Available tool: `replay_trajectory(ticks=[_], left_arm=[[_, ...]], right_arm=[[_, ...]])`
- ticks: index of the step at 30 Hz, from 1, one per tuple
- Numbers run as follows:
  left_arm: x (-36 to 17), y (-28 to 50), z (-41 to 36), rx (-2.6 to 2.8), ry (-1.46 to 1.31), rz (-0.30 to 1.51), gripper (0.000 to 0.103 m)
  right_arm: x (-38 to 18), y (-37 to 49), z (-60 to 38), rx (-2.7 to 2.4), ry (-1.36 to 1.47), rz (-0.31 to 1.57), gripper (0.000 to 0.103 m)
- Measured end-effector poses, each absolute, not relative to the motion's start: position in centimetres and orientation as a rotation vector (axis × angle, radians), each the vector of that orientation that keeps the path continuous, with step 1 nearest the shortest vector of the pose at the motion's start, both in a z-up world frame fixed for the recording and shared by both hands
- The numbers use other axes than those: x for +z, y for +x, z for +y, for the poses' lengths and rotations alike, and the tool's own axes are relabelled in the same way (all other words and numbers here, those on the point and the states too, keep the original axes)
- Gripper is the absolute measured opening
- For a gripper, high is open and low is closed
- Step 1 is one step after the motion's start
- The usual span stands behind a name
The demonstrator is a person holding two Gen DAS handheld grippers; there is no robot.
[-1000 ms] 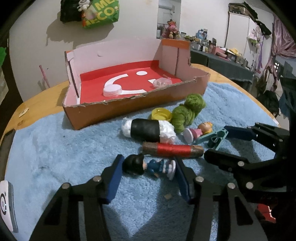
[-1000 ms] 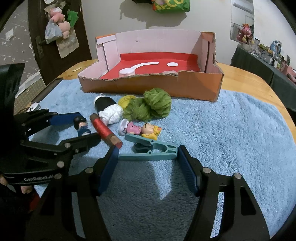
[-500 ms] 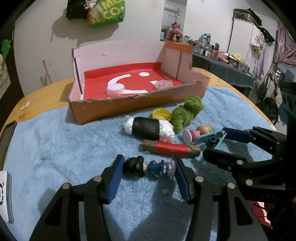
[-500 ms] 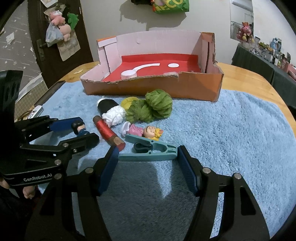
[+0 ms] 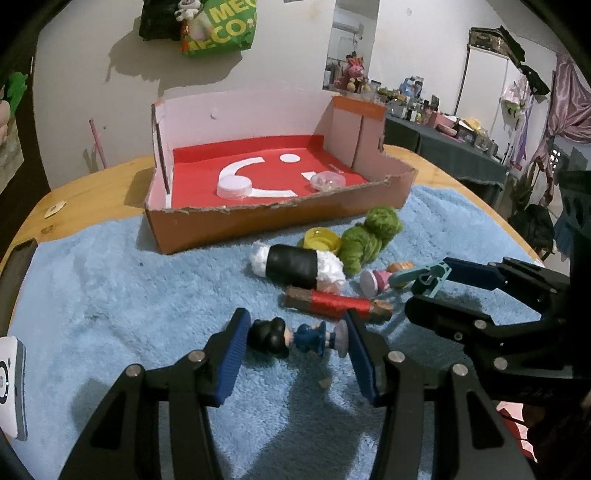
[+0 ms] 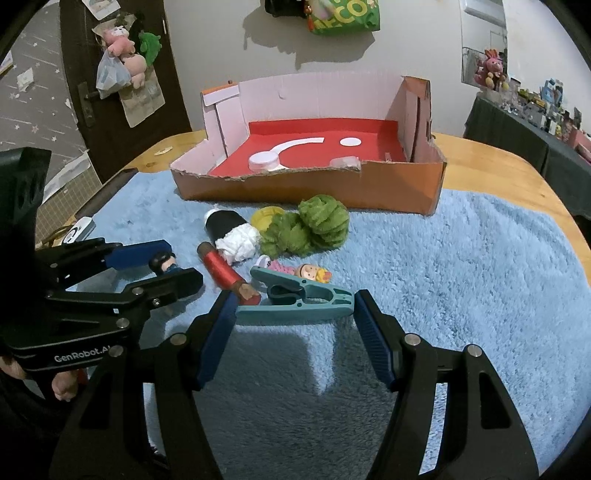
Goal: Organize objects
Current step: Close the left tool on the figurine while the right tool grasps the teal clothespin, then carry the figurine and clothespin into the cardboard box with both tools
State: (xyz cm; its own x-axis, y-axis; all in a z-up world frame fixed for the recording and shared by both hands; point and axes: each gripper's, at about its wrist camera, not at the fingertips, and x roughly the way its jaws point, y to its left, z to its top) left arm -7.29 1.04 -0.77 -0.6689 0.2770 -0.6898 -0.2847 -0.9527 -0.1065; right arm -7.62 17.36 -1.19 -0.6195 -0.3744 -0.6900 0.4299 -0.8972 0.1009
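Dark-haired doll (image 5: 291, 338) lies on blue towel (image 5: 110, 295), pressed between left gripper (image 5: 293, 345) pads. Teal clothespin (image 6: 295, 301) spans right gripper (image 6: 295, 321) pads, touching both. Cardboard box (image 6: 369, 192) sits far behind, on bench (image 6: 480, 162).

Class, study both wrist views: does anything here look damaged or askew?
Yes. The cardboard box's front wall is torn low with a ragged edge, plain in both views. The small toys lie toppled on the blue towel rather than upright.

"GenRobot.A…" on the left gripper (image 6: 170, 275); partial "ME… ECO" on the green bag (image 5: 221, 26) on the wall.
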Motion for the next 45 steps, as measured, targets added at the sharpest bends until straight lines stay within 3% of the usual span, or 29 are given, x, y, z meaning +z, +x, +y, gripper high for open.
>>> replay_trajectory(ticks=[24,45], left_arm=[[3.7,-7.6,0.7,2.667,-0.956,-0.016,0.054],[6.1,-12.4,0.6,2.677,-0.967,-0.038,0.054]], right_arm=[[2.6,-8.3,16.9,-2.488,0.94,0.102,0.064],[5.6,-12.0,16.5,-2.503,0.903,0.134,0.064]])
